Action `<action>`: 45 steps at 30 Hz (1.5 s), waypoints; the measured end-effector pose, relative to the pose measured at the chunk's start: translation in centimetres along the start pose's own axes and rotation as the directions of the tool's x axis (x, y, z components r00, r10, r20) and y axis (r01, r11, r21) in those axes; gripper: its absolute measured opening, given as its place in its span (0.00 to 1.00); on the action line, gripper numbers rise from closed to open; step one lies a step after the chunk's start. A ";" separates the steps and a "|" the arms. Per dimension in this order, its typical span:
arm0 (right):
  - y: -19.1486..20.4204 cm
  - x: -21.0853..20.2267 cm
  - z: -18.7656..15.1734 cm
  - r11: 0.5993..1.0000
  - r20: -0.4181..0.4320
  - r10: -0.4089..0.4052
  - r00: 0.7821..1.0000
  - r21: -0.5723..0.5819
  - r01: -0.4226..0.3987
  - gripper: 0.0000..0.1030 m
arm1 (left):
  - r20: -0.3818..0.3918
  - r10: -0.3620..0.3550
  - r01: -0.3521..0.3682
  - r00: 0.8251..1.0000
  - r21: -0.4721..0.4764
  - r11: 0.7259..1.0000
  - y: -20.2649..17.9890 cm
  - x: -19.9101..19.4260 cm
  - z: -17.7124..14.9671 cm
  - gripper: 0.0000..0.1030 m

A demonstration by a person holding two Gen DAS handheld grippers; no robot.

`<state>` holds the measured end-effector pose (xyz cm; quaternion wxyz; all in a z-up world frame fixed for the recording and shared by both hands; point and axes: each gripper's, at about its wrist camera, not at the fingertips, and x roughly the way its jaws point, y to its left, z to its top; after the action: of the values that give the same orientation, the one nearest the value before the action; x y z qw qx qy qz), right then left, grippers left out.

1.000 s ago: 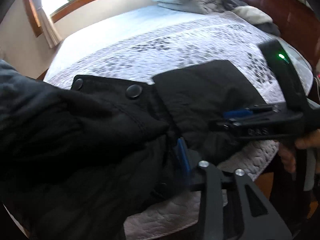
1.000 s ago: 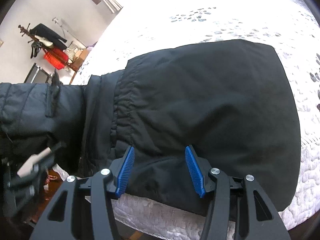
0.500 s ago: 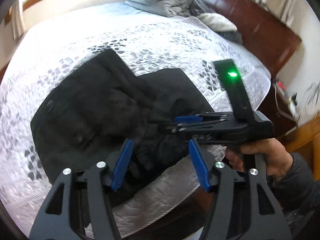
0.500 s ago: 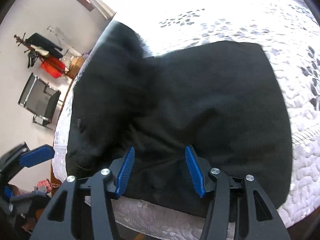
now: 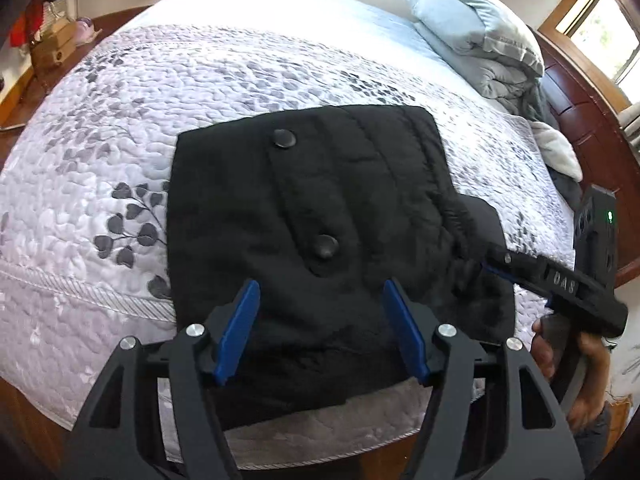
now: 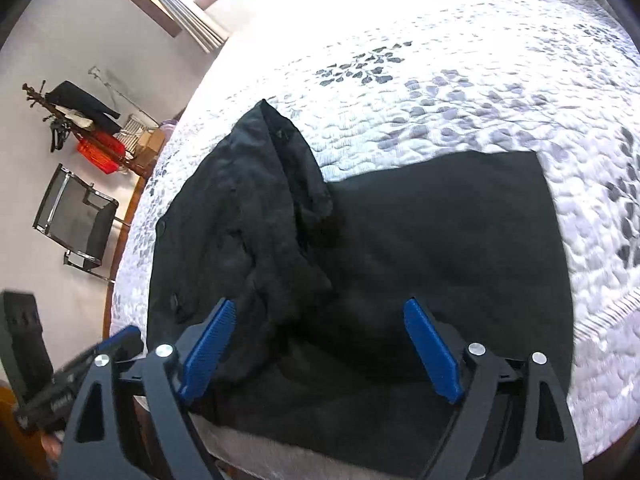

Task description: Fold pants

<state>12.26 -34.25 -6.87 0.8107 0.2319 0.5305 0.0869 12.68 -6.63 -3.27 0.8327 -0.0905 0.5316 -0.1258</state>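
Left wrist view: black padded pants (image 5: 320, 216) lie folded into a rough rectangle on a quilted white bedspread (image 5: 200, 92) with grey leaf print, close to the near edge of the bed. Two round snap buttons (image 5: 325, 246) sit on a flap on the top layer. The left gripper (image 5: 320, 328) hovers over the near edge of the pants, its blue fingers (image 5: 236, 332) apart and opening, nothing pinched between them. At right, the right gripper (image 5: 520, 270) reaches over the far right side of the cloth, held by a hand (image 5: 552, 344). Pillows and a grey blanket (image 5: 480, 36) are piled by the wooden headboard (image 5: 580, 112), well apart from the pants.

Right wrist view: the pants (image 6: 420, 248) fill the middle, a flat smooth layer at right and a crumpled, raised hump at left. The right gripper (image 6: 320, 344) has its fingers (image 6: 432, 356) spread wide and opening, above the cloth, gripping nothing. A chair (image 6: 76, 220) and coat rack (image 6: 68, 108) stand by the wall beyond the bed.

The fabric looks soft, puffy and light, likely to spring back and slide on itself. Good holds seem to be the corners and the doubled near edge. Open bedspread lies beyond and at both sides; the near bed edge is close, so cloth could slip off there.
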 end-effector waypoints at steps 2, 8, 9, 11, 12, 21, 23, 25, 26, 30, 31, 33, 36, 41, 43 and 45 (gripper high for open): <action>0.5 1.0 0.4 1.000 -0.016 0.004 1.000 0.001 -0.004 0.85 | 0.004 0.037 -0.037 0.999 0.008 0.999 0.1 -0.1 0.0 0.64; 1.6 3.8 1.1 0.999 -0.063 -0.005 0.998 -0.034 0.002 0.42 | -0.013 0.048 -0.048 0.999 -0.003 0.999 0.5 0.3 0.0 0.65; 1.8 4.0 1.1 0.999 -0.063 -0.019 0.998 -0.049 0.016 0.40 | -0.014 0.052 -0.052 0.999 -0.002 0.999 0.5 0.4 0.0 0.66; 2.6 3.3 0.9 0.993 -0.039 -0.040 0.998 -0.113 0.036 0.33 | -0.011 0.063 -0.063 0.998 -0.001 0.998 0.7 0.3 0.0 0.69; 3.0 2.7 0.8 0.989 -0.023 -0.042 0.999 -0.140 0.038 0.32 | -0.010 0.068 -0.068 0.998 -0.004 0.998 0.8 0.3 0.0 0.71; 4.1 -3.5 -0.4 0.982 0.046 0.083 0.995 -0.174 -0.074 0.20 | -0.008 0.096 -0.096 0.995 -0.068 0.993 2.9 -0.2 0.1 0.73; 3.9 -4.5 -0.7 0.982 0.059 0.101 0.993 -0.163 -0.090 0.20 | -0.008 0.099 -0.100 0.995 -0.073 0.992 3.0 -0.3 0.0 0.73; 3.4 -5.2 -0.9 0.984 0.068 0.117 0.991 -0.140 -0.106 0.19 | -0.007 0.099 -0.099 0.995 -0.072 0.992 2.9 -0.4 0.0 0.73; 3.0 -5.8 -1.2 0.985 0.078 0.117 0.990 -0.132 -0.106 0.19 | -0.009 0.099 -0.100 0.995 -0.067 0.993 2.7 -0.3 0.0 0.73; 1.3 -7.6 -1.5 0.991 0.116 0.096 0.989 -0.099 -0.084 0.19 | -0.006 0.110 -0.110 0.994 -0.034 0.993 1.9 -0.1 -0.2 0.74; 0.6 -8.3 -1.6 0.994 0.132 0.073 0.988 -0.090 -0.062 0.18 | -0.005 0.113 -0.113 0.994 -0.027 0.993 1.6 -0.1 -0.2 0.74; -0.3 -9.1 -1.6 0.996 0.156 0.024 0.988 -0.086 -0.010 0.14 | -0.005 0.104 -0.104 0.995 -0.013 0.994 1.0 0.0 -0.3 0.74; -2.1 -9.5 -1.7 0.995 0.156 -0.061 0.986 -0.063 0.072 0.14 | -0.005 0.095 -0.095 0.996 0.001 0.996 0.2 0.2 -0.4 0.77; -4.5 -7.4 -2.9 0.993 0.083 -0.113 0.990 -0.024 0.116 0.14 | -0.023 0.104 -0.103 0.994 0.025 0.994 -0.6 0.8 -0.7 0.78; -4.9 -6.6 -3.1 0.993 0.064 -0.115 0.991 -0.012 0.116 0.17 | -0.029 0.109 -0.109 0.994 0.028 0.994 -0.6 0.9 -0.7 0.79; -5.3 -6.4 -3.1 0.991 0.054 -0.130 0.990 -0.008 0.130 0.25 | -0.031 0.123 -0.122 0.992 0.031 0.992 -0.5 0.9 -0.8 0.81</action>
<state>6.20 -40.48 -5.18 0.8298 0.1943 0.5222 0.0309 12.30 -7.44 -4.22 0.8312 -0.0434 0.5479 -0.0835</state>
